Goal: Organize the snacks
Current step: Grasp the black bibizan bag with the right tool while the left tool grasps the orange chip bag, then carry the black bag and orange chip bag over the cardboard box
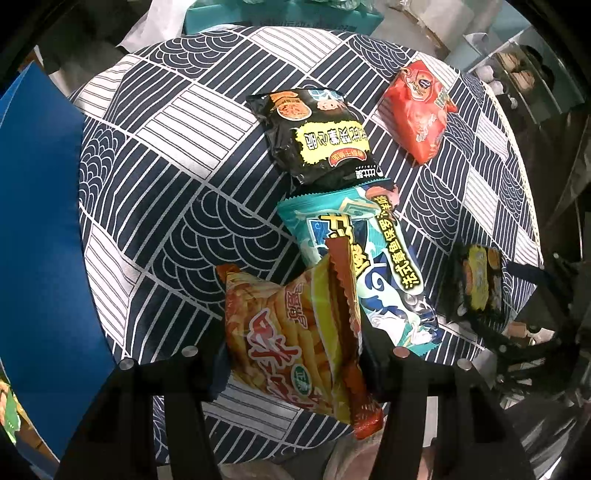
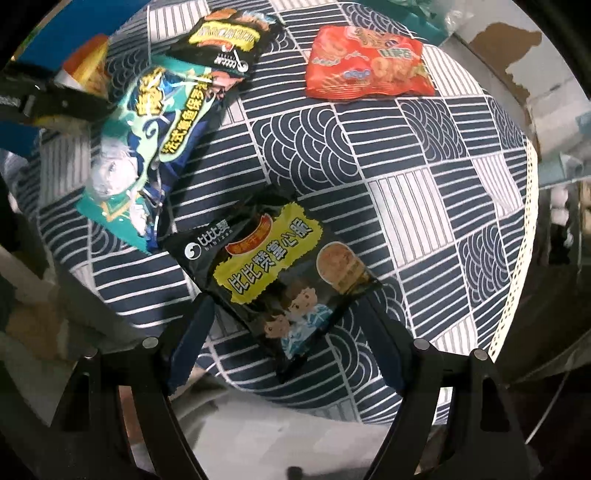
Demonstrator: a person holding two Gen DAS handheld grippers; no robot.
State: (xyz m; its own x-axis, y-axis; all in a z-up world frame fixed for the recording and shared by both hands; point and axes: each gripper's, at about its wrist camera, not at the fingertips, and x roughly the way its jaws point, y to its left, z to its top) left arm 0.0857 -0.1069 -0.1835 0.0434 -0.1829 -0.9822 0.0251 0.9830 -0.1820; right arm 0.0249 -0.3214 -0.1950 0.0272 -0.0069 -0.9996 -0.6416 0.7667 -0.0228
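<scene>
An orange and yellow fries bag (image 1: 291, 332) sits between the fingers of my left gripper (image 1: 297, 363), which is shut on it; its top overlaps a teal snack bag (image 1: 369, 251) lying on the patterned tablecloth (image 1: 166, 166). My right gripper (image 2: 288, 332) is shut on a black bag with a yellow label (image 2: 273, 273), held over the near table edge. That gripper and bag (image 1: 476, 284) also show at the right of the left wrist view. A second black bag (image 1: 314, 136) and a red bag (image 1: 417, 110) lie farther back.
A blue box (image 1: 37, 221) stands at the table's left side. A teal box (image 1: 277, 14) sits beyond the far edge. The round table's rim (image 2: 528, 221) curves along the right, with shelves and clutter past it.
</scene>
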